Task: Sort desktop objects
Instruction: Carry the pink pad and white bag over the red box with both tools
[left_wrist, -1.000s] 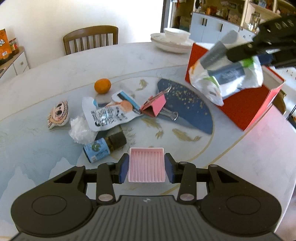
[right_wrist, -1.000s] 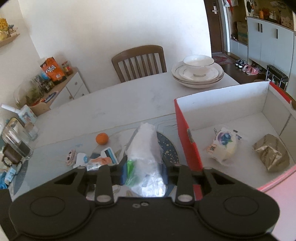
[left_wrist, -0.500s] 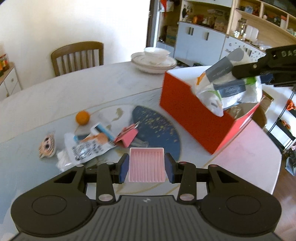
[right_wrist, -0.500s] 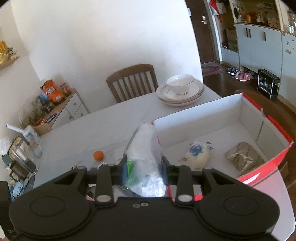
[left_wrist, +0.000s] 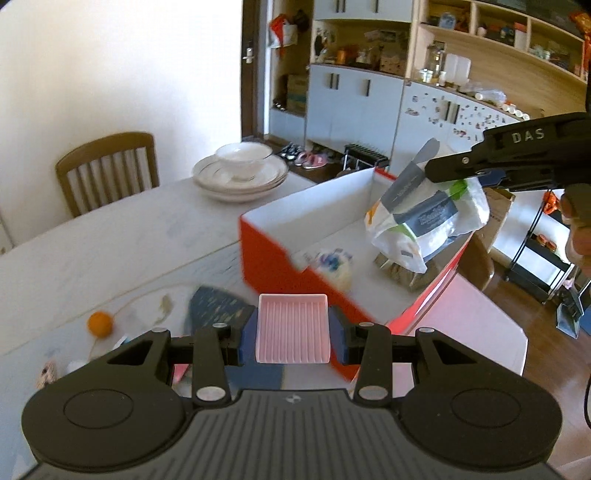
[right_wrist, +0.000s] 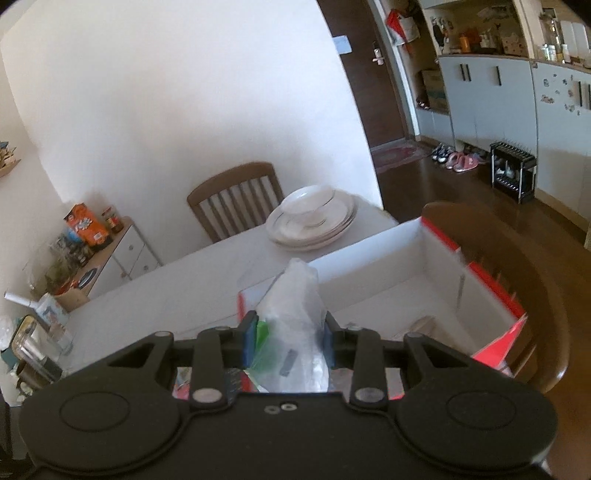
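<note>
**Both hands full above the red box**

My left hand-held gripper is clamped on a pink ribbed tray, held over the table. At two o'clock from it, my right hand-held gripper pinches a crinkled plastic snack bag, which hangs above the open red box. Two packets lie inside. Beyond, at eleven o'clock, stacked plates carry a bowl.

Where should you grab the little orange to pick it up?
Grip the orange around its middle, coming down from above with one finger on each side. It is round and sits alone on the table, so I think pinching across its widest part should stop it rolling away.
</note>
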